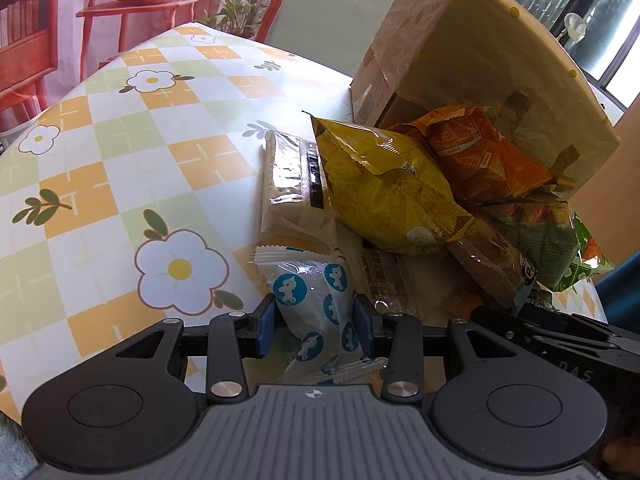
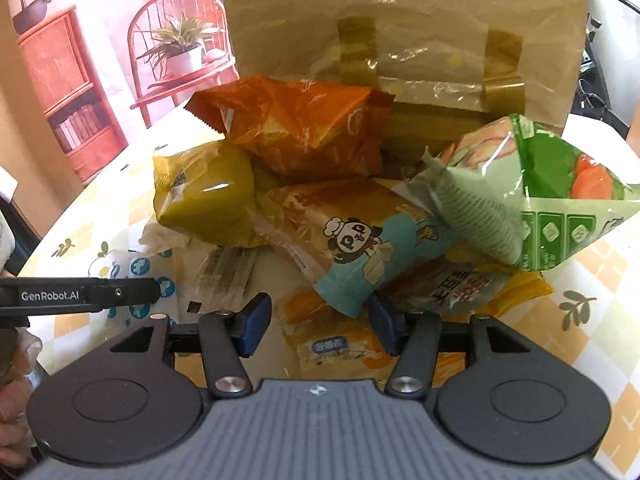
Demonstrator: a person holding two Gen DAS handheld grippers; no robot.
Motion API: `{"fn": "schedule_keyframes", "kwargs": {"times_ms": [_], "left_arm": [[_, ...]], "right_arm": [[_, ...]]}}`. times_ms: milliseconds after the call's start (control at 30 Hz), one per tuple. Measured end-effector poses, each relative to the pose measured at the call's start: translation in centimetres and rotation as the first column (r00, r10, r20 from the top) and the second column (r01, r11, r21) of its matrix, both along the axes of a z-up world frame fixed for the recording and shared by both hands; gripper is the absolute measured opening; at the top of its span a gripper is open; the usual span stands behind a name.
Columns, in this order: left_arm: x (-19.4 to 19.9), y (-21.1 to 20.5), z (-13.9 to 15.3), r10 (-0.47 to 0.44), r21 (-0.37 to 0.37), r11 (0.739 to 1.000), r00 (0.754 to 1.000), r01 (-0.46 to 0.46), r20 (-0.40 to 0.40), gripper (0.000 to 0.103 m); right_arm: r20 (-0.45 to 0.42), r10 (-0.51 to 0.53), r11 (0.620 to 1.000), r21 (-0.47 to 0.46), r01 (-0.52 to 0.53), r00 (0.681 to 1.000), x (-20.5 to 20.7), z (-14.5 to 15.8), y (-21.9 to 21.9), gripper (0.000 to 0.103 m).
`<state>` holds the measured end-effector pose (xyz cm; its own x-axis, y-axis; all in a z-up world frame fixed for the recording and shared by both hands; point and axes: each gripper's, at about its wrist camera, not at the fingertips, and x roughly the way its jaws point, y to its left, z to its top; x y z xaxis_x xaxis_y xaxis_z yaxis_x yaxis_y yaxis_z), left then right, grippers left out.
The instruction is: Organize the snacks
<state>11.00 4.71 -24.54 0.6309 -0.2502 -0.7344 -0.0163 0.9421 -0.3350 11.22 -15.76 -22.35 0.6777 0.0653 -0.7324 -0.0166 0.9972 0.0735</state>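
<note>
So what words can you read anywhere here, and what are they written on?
"GenRobot.AI": on the side of the left gripper, seen from the right wrist.
"DAS": on the black gripper body at the left-wrist view's right edge; maybe part of a longer word.
Print on the panda packet, green bag and orange bag: too blurred to read.

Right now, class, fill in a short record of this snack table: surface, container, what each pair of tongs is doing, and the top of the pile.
surface: checked flower-print tablecloth
container: brown paper bag, behind the pile
left tongs: shut on white sachet with blue unicorn dots
right tongs: open, around the tip of the teal panda-print packet
pile top: orange crinkled snack bag
</note>
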Motion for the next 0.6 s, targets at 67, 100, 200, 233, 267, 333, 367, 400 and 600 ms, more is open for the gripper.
{"fn": "schedule_keyframes", "kwargs": {"times_ms": [67, 100, 200, 233, 267, 333, 367, 400, 600], "left_arm": [[0.0, -0.1, 0.0, 0.0, 0.003, 1.0, 1.0, 0.0, 0.001, 0.043], [0.0, -0.1, 0.0, -0.001, 0.004, 1.0, 1.0, 0.001, 0.002, 0.043], [-0.1, -0.1, 0.0, -0.002, 0.002, 1.0, 1.0, 0.002, 0.004, 0.043], [-0.1, -0.1, -0.1, -0.002, 0.002, 1.0, 1.0, 0.002, 0.004, 0.043], [-0.1, -0.1, -0.1, -0.002, 0.003, 1.0, 1.0, 0.002, 0.005, 0.043], [-0.1, -0.1, 0.0, -0.003, 0.008, 1.0, 1.0, 0.003, 0.006, 0.043], [-0.1, -0.2, 0.0, -0.004, 0.011, 1.0, 1.0, 0.004, 0.006, 0.043], [-0.1, -0.2, 0.0, -0.004, 0.013, 1.0, 1.0, 0.004, 0.006, 0.043], [-0.1, -0.2, 0.0, 0.0, 0.013, 1.0, 1.0, 0.0, 0.003, 0.043]], "right_arm": [[-0.008, 0.01, 1.0, -0.004, -0.01, 1.0, 0.3, -0.2, 0.1, 0.057], [-0.016, 0.014, 1.0, -0.002, -0.014, 1.0, 0.6, -0.5, 0.1, 0.057], [-0.031, 0.003, 1.0, 0.024, -0.002, 1.0, 1.2, -1.2, -0.5, 0.057], [-0.029, -0.016, 0.999, 0.033, 0.017, 0.999, 1.3, -1.4, -0.9, 0.056], [-0.027, -0.032, 0.999, 0.037, 0.033, 0.999, 1.4, -1.5, -1.2, 0.056], [-0.02, -0.055, 0.997, 0.052, 0.056, 0.998, 1.5, -1.6, -1.9, 0.056], [-0.021, -0.063, 0.996, 0.06, 0.064, 0.998, 1.5, -1.7, -2.2, 0.056], [-0.022, -0.066, 0.996, 0.062, 0.068, 0.998, 1.5, -1.7, -2.4, 0.056], [-0.036, -0.047, 0.997, 0.055, 0.049, 0.998, 0.4, -1.2, -2.2, 0.056]]}}
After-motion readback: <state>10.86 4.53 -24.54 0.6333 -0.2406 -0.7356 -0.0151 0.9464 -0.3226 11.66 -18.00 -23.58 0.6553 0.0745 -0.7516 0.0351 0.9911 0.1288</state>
